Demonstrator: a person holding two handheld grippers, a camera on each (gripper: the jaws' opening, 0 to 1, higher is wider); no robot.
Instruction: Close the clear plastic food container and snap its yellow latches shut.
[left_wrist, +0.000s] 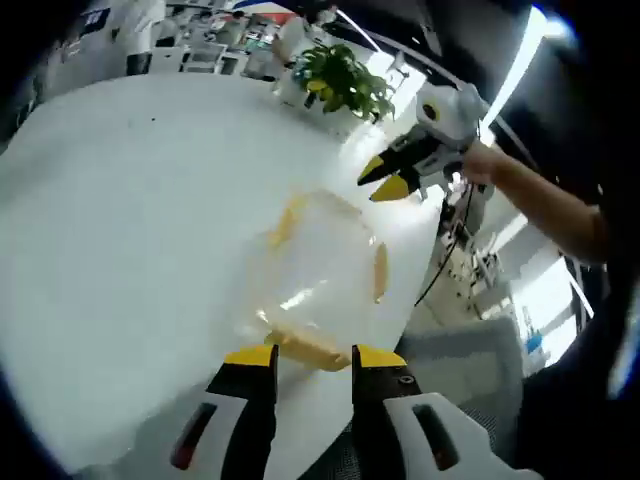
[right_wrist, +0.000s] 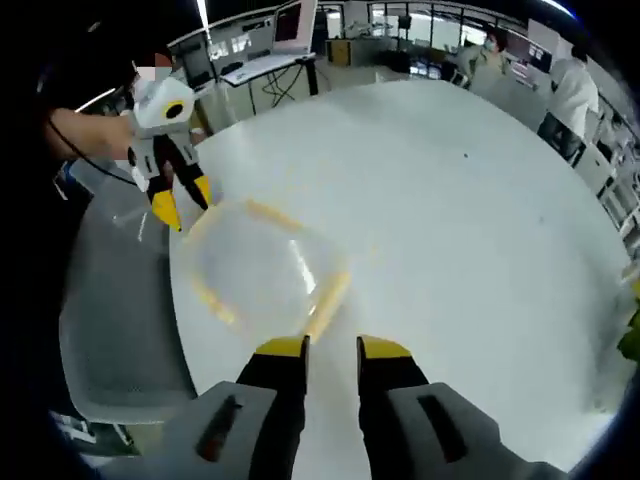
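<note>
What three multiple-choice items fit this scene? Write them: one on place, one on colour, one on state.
1. The clear container sits on:
A. a white table
B. a grey chair
C. the floor

2. Its latches are:
A. red
B. yellow
C. blue

3. The left gripper is:
A. clamped on the plant
B. shut tight
C. open, empty

Key: 1 A, white table lies under it in both views. 2 B, yellow strips line its edges. 3 C, its jaws stand apart with nothing between them; the right gripper matches.
</note>
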